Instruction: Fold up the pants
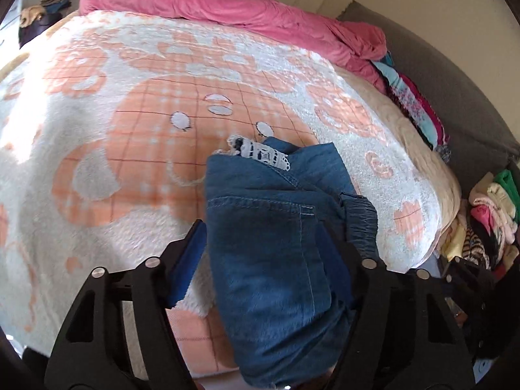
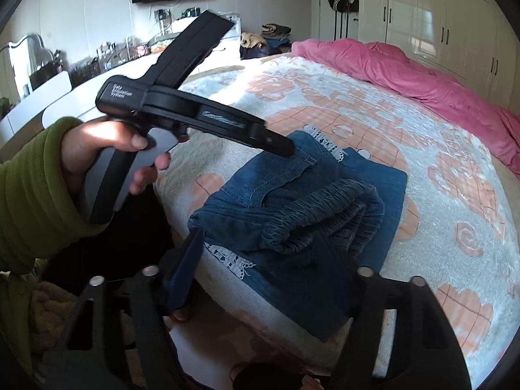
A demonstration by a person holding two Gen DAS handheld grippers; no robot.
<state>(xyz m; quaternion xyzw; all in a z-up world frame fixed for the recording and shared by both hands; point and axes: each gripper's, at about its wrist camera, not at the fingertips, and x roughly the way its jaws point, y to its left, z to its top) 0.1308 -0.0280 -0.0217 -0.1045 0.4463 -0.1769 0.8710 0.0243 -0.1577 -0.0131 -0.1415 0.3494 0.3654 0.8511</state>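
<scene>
Low in the centre of my left wrist view, the blue denim pants with a white lace trim (image 1: 276,227) fill the space between my left gripper (image 1: 263,243) fingers, which stand apart on either side of the fabric; I cannot tell whether either pad presses the cloth. The pants lie folded into a thick bundle on the fluffy white-and-peach patterned blanket (image 1: 130,104) covering the bed. Across the top of that frame runs a crumpled pink duvet (image 1: 227,3), and at the right edge sits a pile of mixed coloured clothes (image 1: 490,214).

From the right wrist view, I see the same pants (image 2: 292,208) at centre frame, elastic waistband bunched on top, lace edge showing at the lower left. My right gripper (image 2: 269,279) has its fingers wide apart, low in the frame, over the near edge of the bundle. At left centre, a hand in a green sleeve (image 2: 107,152) holds the left gripper, whose tip touches the pants' upper edge.
</scene>
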